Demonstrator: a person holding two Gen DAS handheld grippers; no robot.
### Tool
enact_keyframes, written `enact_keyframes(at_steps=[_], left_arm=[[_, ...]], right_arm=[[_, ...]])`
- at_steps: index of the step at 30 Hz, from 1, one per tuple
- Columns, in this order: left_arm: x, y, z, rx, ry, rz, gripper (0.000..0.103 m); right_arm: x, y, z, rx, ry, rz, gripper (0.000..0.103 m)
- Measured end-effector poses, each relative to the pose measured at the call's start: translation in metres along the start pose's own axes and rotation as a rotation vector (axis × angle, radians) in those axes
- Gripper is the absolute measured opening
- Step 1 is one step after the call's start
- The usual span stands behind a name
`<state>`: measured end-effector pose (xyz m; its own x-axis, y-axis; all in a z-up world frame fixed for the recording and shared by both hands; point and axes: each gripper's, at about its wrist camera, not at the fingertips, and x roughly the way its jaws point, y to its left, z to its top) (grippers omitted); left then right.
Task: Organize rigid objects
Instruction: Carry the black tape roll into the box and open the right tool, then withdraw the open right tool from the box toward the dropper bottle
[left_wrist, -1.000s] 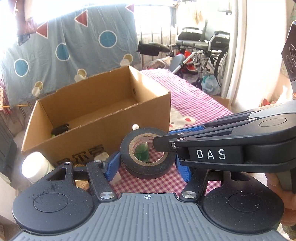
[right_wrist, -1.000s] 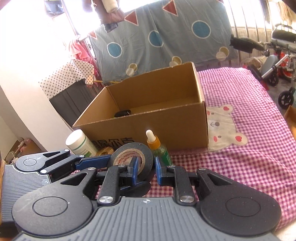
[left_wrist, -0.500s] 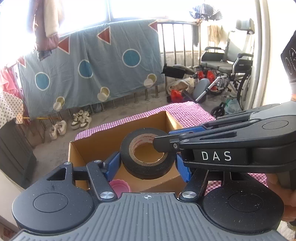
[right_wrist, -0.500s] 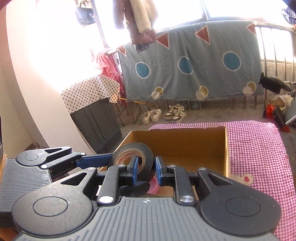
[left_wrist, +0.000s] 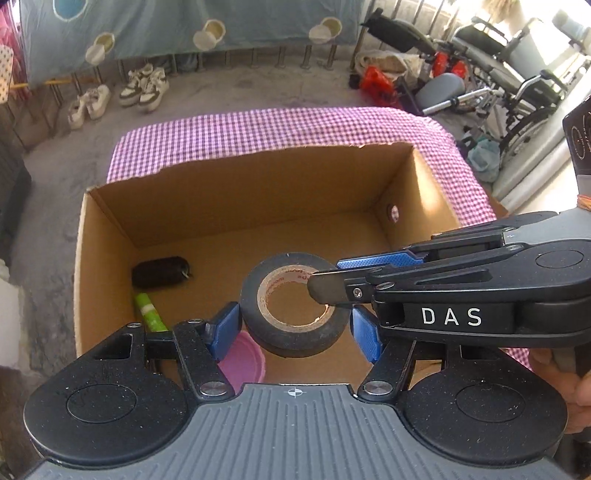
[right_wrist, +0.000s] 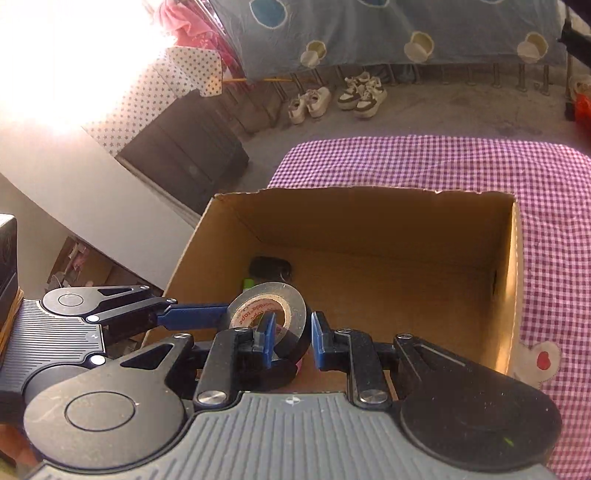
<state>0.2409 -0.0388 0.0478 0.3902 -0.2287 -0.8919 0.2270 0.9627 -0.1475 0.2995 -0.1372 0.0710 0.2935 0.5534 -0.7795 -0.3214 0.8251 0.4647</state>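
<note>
A black tape roll (left_wrist: 295, 332) with a tan core hangs over the inside of an open cardboard box (left_wrist: 258, 192), and both grippers hold it. My left gripper (left_wrist: 295, 334) has its blue pads against the roll's two outer sides. My right gripper (left_wrist: 332, 277) comes in from the right and pinches the roll's wall, one finger in the hole and one outside. In the right wrist view the roll (right_wrist: 291, 306) sits between the right gripper's (right_wrist: 291, 336) fingers, above the box (right_wrist: 369, 218).
On the box floor lie a black item (left_wrist: 160, 272), a green tube (left_wrist: 149, 314) and a pink lid (left_wrist: 243, 362). The box stands on a purple checked cloth (left_wrist: 295, 125). Shoes (left_wrist: 144, 86) and a wheelchair (left_wrist: 517, 74) stand on the floor beyond.
Both grippers carried the tape roll from the table in front of the box, up and over its near wall. The views tilted down and now look into the box.
</note>
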Motion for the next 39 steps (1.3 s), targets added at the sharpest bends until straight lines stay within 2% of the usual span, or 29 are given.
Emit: enact_keyframes(at_steps=[3,9,17,22,27,32,37,38,39], left_arm=[[0.024,0.011,0.009,-0.042,0.069,0.008,0.065],[0.049,0.025,0.023,-0.057,0.116,0.054,0.065],[0.067,0.036,0.03,-0.085,0.116,0.091,0.066],[0.058,0.033,0.031,-0.107,0.067,0.097,0.07],[0.035,0.026,0.029,-0.134,0.017,0.079,0.071],[-0.006,0.014,0.019,-0.121,-0.084,0.028,0.073],[-0.062,-0.012,-0.006,-0.004,-0.251,0.015,0.089],[-0.073,-0.016,-0.012,0.018,-0.273,0.009,0.092],[-0.083,-0.019,-0.019,0.032,-0.292,0.001,0.097]], right_arm=[[0.032,-0.013,0.012,0.038,0.058,0.003,0.023],[0.069,-0.031,0.033,0.073,0.097,0.013,0.022],[0.09,-0.041,0.034,0.101,0.093,0.012,0.023],[0.085,-0.042,0.033,0.119,0.068,0.024,0.023],[0.056,-0.042,0.032,0.156,-0.002,0.078,0.023],[-0.005,-0.034,0.012,0.151,-0.128,0.133,0.024],[-0.077,-0.022,-0.028,0.122,-0.279,0.149,0.026],[-0.089,-0.02,-0.038,0.118,-0.306,0.154,0.029],[-0.104,-0.018,-0.05,0.116,-0.342,0.163,0.037]])
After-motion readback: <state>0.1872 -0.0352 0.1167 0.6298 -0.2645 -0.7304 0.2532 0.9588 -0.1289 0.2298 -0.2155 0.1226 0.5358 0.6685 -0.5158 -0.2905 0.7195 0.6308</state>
